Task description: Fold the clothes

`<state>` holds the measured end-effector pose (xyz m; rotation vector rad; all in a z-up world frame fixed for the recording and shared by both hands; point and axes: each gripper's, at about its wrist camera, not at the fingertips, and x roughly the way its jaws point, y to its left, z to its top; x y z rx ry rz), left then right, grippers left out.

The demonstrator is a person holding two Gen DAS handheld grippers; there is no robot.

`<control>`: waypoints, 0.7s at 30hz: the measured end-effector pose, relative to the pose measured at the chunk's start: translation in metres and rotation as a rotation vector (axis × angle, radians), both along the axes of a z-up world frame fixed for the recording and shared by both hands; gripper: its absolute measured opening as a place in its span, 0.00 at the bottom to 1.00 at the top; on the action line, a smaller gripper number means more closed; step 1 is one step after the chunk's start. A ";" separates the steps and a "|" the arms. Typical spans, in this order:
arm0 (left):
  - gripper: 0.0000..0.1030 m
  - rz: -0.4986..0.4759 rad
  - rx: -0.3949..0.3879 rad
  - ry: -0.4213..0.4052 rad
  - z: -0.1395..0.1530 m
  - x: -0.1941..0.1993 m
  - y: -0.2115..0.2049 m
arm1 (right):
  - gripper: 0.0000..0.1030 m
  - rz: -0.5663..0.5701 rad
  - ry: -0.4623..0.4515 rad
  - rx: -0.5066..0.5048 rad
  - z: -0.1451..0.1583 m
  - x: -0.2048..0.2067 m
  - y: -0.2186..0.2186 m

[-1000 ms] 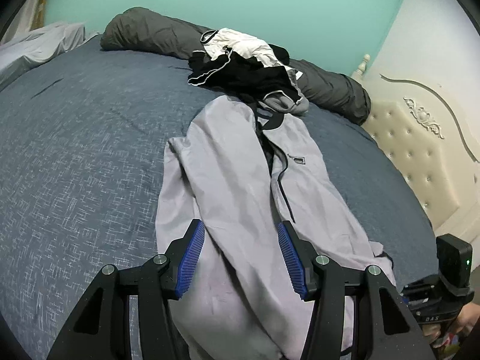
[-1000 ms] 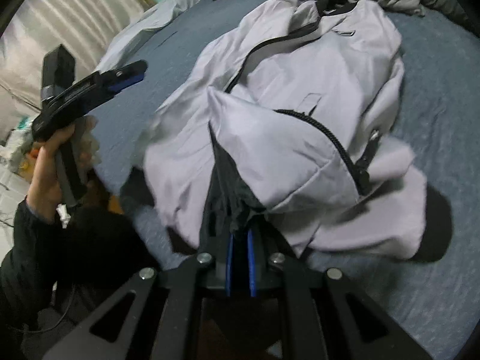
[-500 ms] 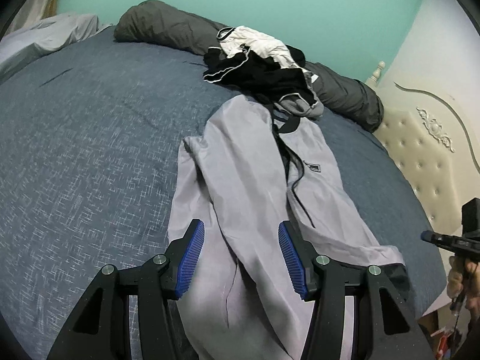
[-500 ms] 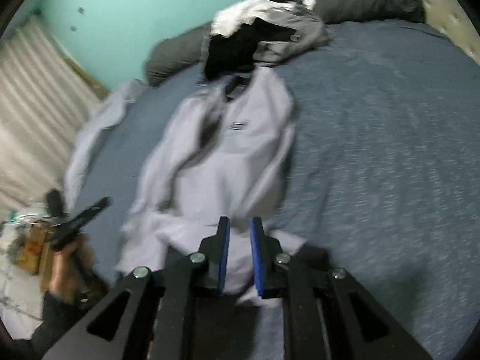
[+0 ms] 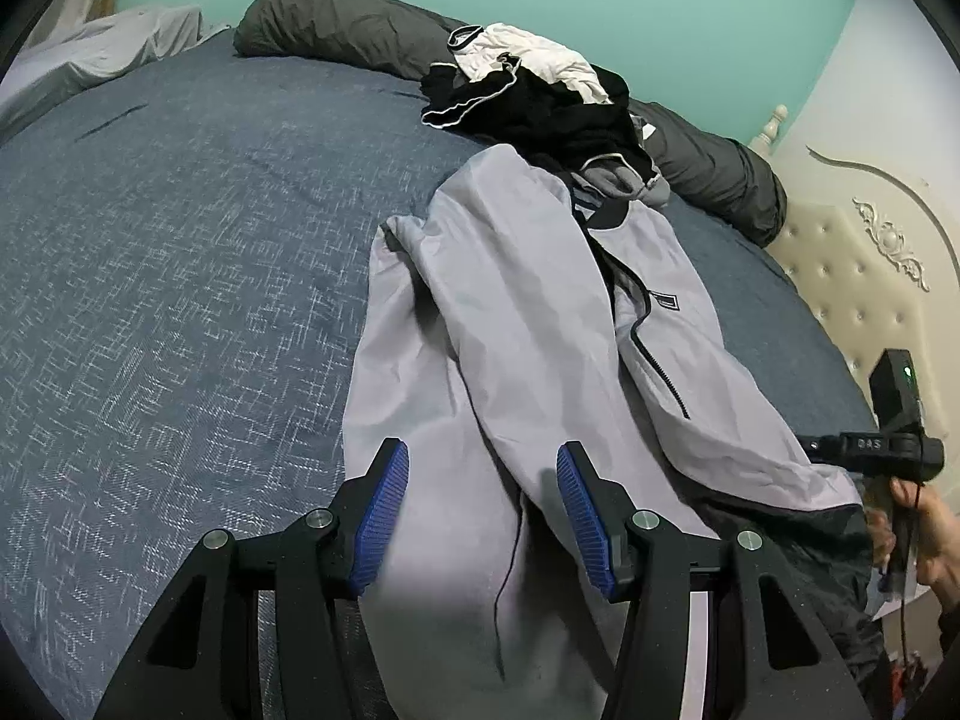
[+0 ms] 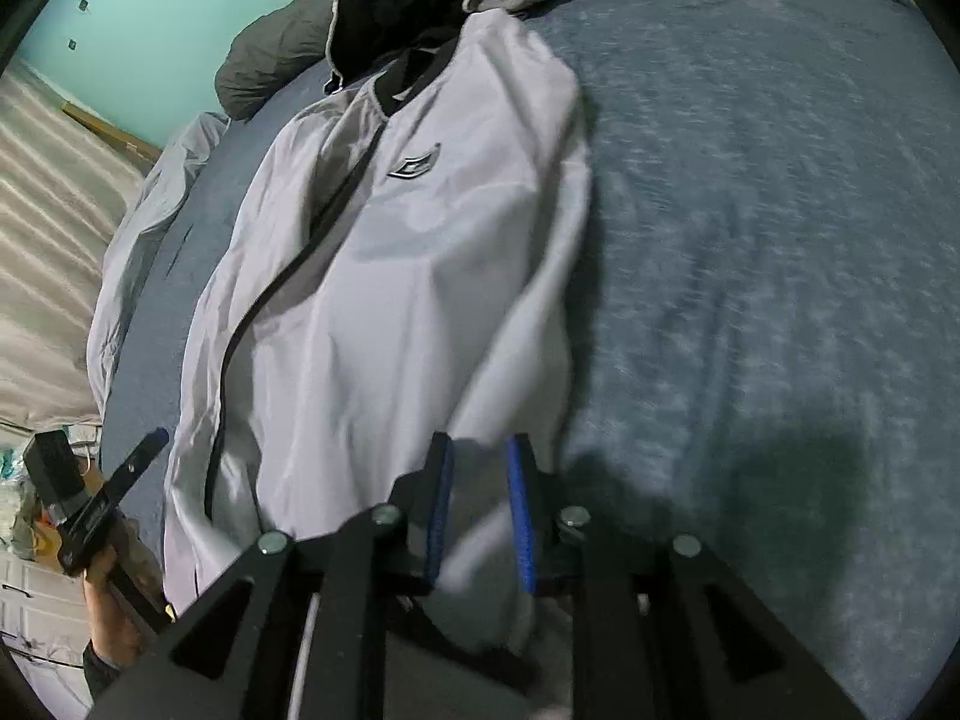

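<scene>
While the grey jacket (image 5: 528, 324) lies lengthwise on the blue bed (image 5: 180, 276), collar toward the heap of dark and white clothes (image 5: 534, 90) near the pillows, I read this as the laying-out stage of the fold: its zip runs open down the front, one sleeve is laid over the body, and the hem end sits nearest me.

My right gripper (image 6: 480, 474) is at the hem corner on that side. Its jaws are opening, and a fold of grey fabric is between the blue pads, though the picture is too smeared for me to say whether they press on it. I judge I am letting that corner go after drawing it out flat.

My left gripper (image 5: 483, 486) hovers above the lower part of the jacket with its jaws spread about halfway and nothing between them; the cloth lies beneath, not pinched.

Next, I think, comes the first real fold. That calls for freeing the right jaws cleanly so the corner does not lift with them, then lowering the left jaws onto an edge or sleeve and closing on one layer only. The thin fabric looks slippery and may slide or bunch.
</scene>
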<state>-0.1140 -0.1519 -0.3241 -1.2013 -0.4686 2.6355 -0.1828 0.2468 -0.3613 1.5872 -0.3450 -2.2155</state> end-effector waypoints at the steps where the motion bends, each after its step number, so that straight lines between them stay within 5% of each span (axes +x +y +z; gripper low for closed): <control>1: 0.54 0.000 0.008 -0.003 -0.001 0.000 -0.002 | 0.17 0.024 -0.004 0.028 -0.003 -0.003 -0.009; 4: 0.54 -0.003 0.017 -0.007 -0.003 -0.001 -0.003 | 0.17 0.060 -0.012 0.094 -0.009 -0.004 -0.018; 10: 0.54 -0.012 0.006 -0.004 -0.004 0.000 -0.002 | 0.02 -0.040 0.031 0.064 -0.006 -0.003 0.011; 21: 0.54 -0.004 -0.010 0.000 -0.005 0.002 -0.004 | 0.01 -0.187 0.225 0.134 0.075 -0.017 0.076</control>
